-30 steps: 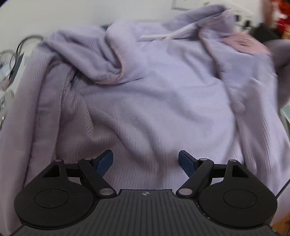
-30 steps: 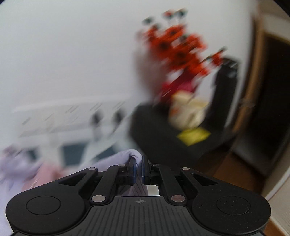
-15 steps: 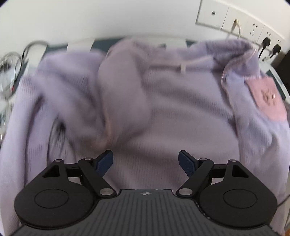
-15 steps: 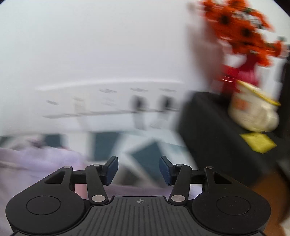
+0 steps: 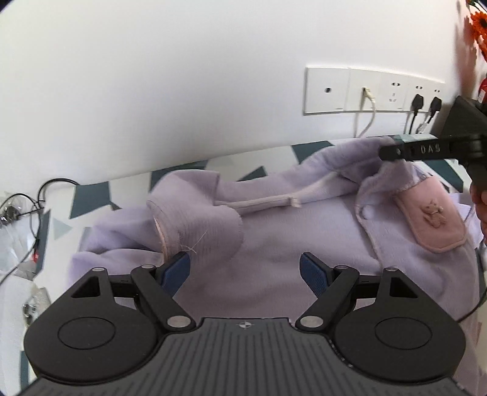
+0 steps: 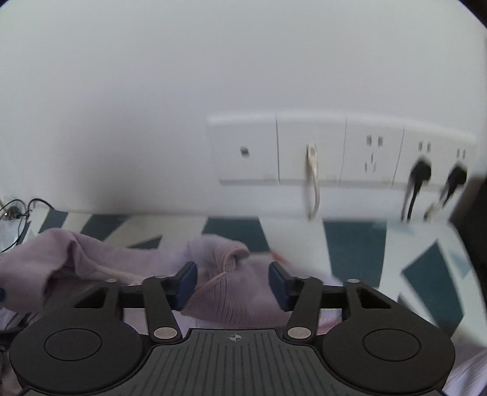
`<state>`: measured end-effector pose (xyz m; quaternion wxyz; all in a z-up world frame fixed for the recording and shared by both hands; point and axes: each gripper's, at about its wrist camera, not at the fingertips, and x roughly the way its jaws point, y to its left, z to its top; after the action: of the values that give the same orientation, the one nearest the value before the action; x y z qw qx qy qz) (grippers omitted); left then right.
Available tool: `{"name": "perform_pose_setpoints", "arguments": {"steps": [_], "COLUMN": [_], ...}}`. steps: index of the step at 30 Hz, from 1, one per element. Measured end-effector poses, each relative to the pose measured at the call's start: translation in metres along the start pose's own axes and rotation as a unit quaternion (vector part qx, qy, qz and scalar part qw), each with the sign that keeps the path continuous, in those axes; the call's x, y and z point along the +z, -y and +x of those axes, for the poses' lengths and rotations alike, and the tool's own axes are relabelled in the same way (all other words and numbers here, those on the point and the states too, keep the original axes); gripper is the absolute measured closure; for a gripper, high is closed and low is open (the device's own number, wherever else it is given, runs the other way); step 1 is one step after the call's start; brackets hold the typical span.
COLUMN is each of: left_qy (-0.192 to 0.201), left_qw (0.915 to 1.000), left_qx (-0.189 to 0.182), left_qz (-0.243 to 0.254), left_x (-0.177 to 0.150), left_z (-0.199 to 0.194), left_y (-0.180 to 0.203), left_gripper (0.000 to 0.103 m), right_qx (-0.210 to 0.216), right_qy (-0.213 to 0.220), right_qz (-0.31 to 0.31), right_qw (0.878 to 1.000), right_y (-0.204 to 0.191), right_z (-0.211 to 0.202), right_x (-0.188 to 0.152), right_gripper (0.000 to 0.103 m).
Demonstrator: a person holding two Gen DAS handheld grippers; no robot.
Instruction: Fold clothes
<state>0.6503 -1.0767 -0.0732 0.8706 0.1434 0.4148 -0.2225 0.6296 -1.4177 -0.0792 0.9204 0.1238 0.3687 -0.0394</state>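
A lilac fleece garment (image 5: pixel 289 243) lies spread on a teal-and-white patterned tablecloth (image 5: pixel 91 198). It has a pink pocket with a small bear (image 5: pixel 432 219) at the right, and a sleeve cuff (image 5: pixel 194 225) folded over its left part. My left gripper (image 5: pixel 245 262) hovers open above the middle, its left pad close beside the cuff, nothing held. My right gripper (image 6: pixel 232 271) sits over the garment's far right corner; its jaws are closing, with a lilac fold (image 6: pixel 225 274) between the pads but not pinched. One of its fingers (image 5: pixel 404 150) shows over that corner in the left wrist view.
A row of wall sockets (image 5: pixel 374 91) with plugs and a white cable runs behind the table. Loose cables and clear bags (image 5: pixel 18 213) lie at the left edge. A black box (image 5: pixel 462 118) and orange flowers (image 5: pixel 478 21) stand at the right. A hand (image 5: pixel 479 201) shows at the right edge.
The right gripper let go of the lilac fabric, opened, and swung left and down to the garment's far corner. The left gripper rose and drew back, staying open.
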Motion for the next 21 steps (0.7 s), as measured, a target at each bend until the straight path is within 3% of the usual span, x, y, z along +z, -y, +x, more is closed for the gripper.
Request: {"name": "perform_pose_setpoints", "arguments": {"steps": [2,5,7,9,11,13,15,17,19,21], "left_qy": [-0.012,-0.031,-0.015,0.013,0.007,-0.014,-0.059,-0.073,-0.072,-0.078], "left_qw": [0.9998,0.9915,0.9873,0.9909,0.9946,0.9948,0.9899,0.9881,0.9895,0.9885], "left_qx": [-0.017,-0.124,-0.154,-0.132,-0.095,-0.072,-0.079,-0.089,-0.084,-0.091], "left_qz": [-0.007,-0.026,-0.033,-0.022,-0.04,-0.071,-0.102,-0.102,-0.094,-0.093], "left_x": [0.001,0.007,0.014,0.023,0.031,0.037,0.037,0.033,0.029,0.027], "left_z": [-0.005,-0.023,-0.033,-0.034,-0.009,0.022,0.055,0.072,0.081,0.088], "left_y": [-0.009,-0.027,-0.039,-0.048,-0.059,-0.07,-0.073,-0.068,-0.062,-0.059], "left_gripper": [0.022,0.021,0.015,0.011,0.011,0.019,0.035,0.036,0.044,0.059], "right_qx": [0.006,0.011,0.013,0.012,0.01,0.006,-0.002,-0.003,-0.002,-0.003], "right_qy": [-0.018,-0.038,-0.045,-0.048,-0.05,-0.053,-0.054,-0.055,-0.057,-0.063], "right_qz": [0.014,0.021,0.017,0.018,0.025,0.036,0.043,0.048,0.049,0.051], "right_qw": [1.0,0.999,0.999,0.999,0.998,0.998,0.998,0.997,0.997,0.997], "right_y": [0.001,0.0,-0.005,-0.01,-0.012,-0.013,-0.013,-0.012,-0.011,-0.01], "right_z": [0.011,0.018,0.02,0.022,0.023,0.026,0.028,0.028,0.029,0.03], "right_x": [-0.001,-0.004,-0.006,-0.006,-0.006,-0.006,-0.006,-0.007,-0.008,-0.01], "right_gripper": [0.079,0.082,0.083,0.083,0.083,0.083,0.083,0.083,0.083,0.083]}}
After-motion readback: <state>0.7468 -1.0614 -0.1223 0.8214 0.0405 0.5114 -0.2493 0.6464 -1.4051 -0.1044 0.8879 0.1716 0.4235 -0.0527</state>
